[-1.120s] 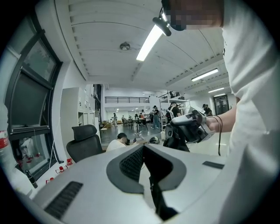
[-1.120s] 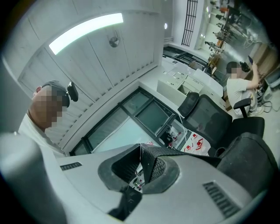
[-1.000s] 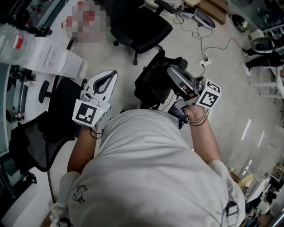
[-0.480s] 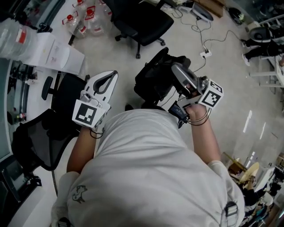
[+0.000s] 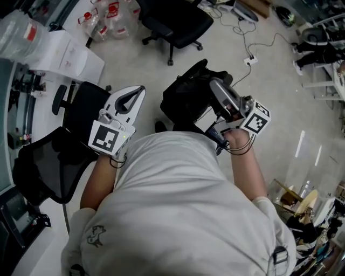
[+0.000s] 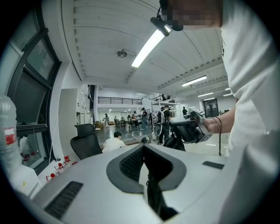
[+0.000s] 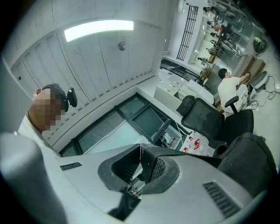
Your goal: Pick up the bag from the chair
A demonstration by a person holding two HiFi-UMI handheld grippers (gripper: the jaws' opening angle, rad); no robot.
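Right gripper point(image 7: 141, 153) pinching black woven strap point(image 7: 183, 154) of black fabric bag point(image 5: 186, 99); bag hangs off floor, on my side of black swivel office chair point(image 5: 175, 21), clear of its seat; left gripper point(image 6: 143, 148) pressed together, empty. Risks: narrow strap sliding out of pinch under bag's weight; swinging bag snagging chair's wheeled base. Right of chair, white cable with socket strip point(image 5: 248, 62) on floor; left of chair, red-labelled clear bottles point(image 5: 110, 12); nothing seems to block lift.
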